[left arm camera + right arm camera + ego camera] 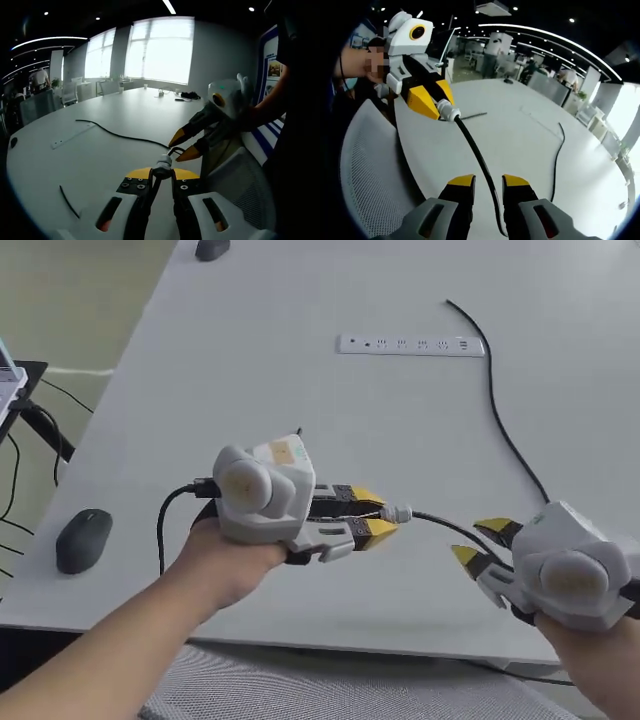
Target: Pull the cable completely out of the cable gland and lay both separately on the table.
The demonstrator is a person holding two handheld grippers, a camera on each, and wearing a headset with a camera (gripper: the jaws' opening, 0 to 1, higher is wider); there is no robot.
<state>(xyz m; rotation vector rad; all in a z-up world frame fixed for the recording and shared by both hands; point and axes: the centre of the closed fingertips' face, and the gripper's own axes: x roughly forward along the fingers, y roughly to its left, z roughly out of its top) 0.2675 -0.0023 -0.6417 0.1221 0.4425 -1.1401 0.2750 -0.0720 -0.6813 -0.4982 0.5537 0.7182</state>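
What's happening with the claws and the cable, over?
Left claw shut on cable gland. Right claw open around cable. Cable not yet out of gland. Power strip far off.

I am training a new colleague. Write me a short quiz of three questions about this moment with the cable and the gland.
1. True or false: the cable is already fully out of the gland.
2. What does the left gripper hold in its jaws? A) the gland B) a pen C) nothing
3. Fill in: the right gripper has its jaws ____, with the cable running between them.

Key: 1 false; 2 A; 3 open.
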